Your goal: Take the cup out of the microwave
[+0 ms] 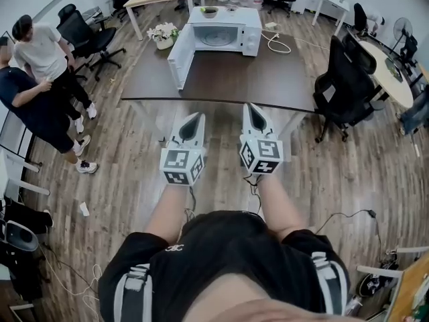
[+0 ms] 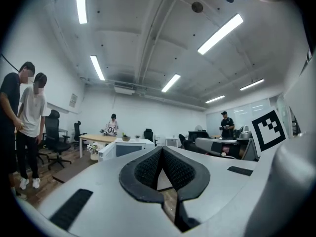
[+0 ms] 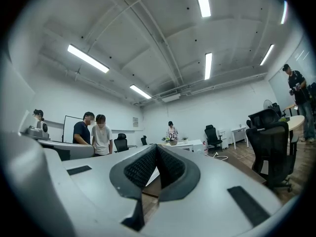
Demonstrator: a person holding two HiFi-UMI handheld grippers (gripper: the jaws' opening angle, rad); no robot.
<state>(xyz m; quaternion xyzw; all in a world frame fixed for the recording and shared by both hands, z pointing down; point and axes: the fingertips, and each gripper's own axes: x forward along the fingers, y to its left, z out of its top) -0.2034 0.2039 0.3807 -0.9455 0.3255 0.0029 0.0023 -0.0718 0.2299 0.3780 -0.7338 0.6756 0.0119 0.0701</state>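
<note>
Progress: nothing taken out yet. The microwave (image 1: 224,29) sits at the far side of the table (image 1: 268,72), its door (image 1: 179,58) swung open, well apart from both grippers.
Cup: not made out; the microwave's inside shows too small to tell.
Left gripper (image 1: 196,116): jaws together, nothing between them.
Right gripper (image 1: 252,107): jaws together, empty, touching nothing.
Left to do: likely step closer, reach in, grasp the cup, and lift it out.

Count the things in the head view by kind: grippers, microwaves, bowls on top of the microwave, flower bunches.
Grippers: 2, the left gripper and the right gripper
Microwave: 1
Bowl on top of it: 1
Flower bunch: 1
Total: 5
</note>
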